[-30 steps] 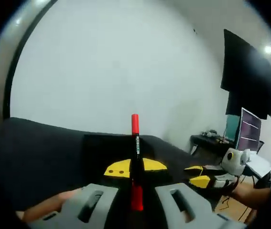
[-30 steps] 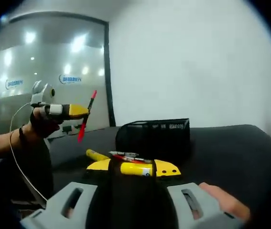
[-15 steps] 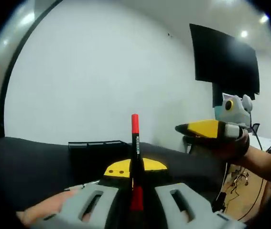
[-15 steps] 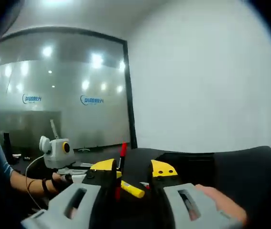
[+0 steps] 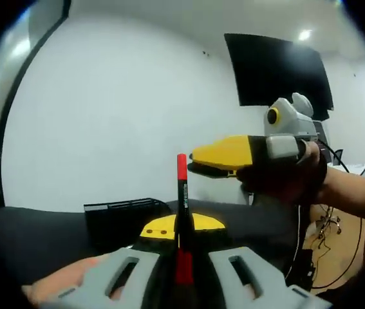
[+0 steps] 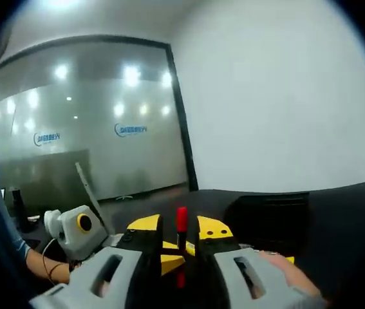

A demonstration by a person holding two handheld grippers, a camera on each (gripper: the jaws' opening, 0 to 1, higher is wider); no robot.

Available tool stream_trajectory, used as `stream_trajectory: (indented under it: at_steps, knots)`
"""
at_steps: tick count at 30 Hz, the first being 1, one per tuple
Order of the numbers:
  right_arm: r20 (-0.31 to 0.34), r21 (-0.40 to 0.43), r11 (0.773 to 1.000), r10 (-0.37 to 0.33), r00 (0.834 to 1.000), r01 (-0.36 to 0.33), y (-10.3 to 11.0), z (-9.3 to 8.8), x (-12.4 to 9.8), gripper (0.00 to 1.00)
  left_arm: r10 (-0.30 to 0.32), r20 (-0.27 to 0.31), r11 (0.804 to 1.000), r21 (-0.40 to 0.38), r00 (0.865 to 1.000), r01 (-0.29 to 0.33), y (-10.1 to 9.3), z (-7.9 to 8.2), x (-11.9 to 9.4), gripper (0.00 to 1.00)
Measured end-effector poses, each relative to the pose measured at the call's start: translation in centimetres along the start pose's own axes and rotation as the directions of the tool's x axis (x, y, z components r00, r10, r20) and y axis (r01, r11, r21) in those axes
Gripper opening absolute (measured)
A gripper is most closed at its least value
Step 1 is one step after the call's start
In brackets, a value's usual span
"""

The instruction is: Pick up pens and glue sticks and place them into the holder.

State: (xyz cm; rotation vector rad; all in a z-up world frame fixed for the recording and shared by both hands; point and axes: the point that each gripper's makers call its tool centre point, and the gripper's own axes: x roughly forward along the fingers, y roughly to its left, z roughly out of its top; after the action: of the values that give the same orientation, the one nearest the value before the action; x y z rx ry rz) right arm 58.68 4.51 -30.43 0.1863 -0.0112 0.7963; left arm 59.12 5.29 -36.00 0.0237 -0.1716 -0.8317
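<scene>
Red pen [image 5: 181, 212] in left claw [image 5: 181, 226]

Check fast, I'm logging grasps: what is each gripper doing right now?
Left gripper: shut on the red-capped pen.
Right gripper: cannot be told.

Bright ceiling lights, glare on glass, fisheye-warped soft edges

Matt black mesh holder [image 5: 121, 215], glossy plastic pen [image 5: 181, 212], matt dark table [image 6: 336, 212] w/ cloth-like top
</scene>
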Motion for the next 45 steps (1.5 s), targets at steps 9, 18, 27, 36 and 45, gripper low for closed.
stream_trajectory:
  at_steps: [9,18,27,36,45]
  knots:
    - [-0.002,-0.015,0.999,-0.034,0.999,0.034,-0.1,0.1,0.1,0.03,-0.004,0.011,1.000,0.011,1.000,0.004,-0.3,0.1,-0.4,0.07]
    - [0.002,-0.010,0.999,-0.032,0.999,0.032,0.0,-0.1,0.0,0.04,-0.002,0.019,1.000,0.019,1.000,0.002,-0.4,0.2,-0.6,0.07]
    - [0.006,-0.029,0.998,-0.061,0.998,0.061,-0.4,-0.1,-0.2,0.03,-0.015,0.027,0.999,0.035,1.000,0.014,-0.7,-0.1,-0.3,0.08]
    - [0.022,-0.049,0.987,-0.151,0.988,0.152,-3.1,0.2,-1.9,0.03,-0.121,-0.048,0.992,-0.047,0.991,0.119,-0.7,-2.3,0.2,0.20]
    - [0.005,-0.049,0.975,-0.219,0.976,0.219,-5.0,-0.2,-4.4,0.03,-0.242,-0.094,0.957,-0.188,0.966,0.222,3.0,-3.8,0.5,0.41]
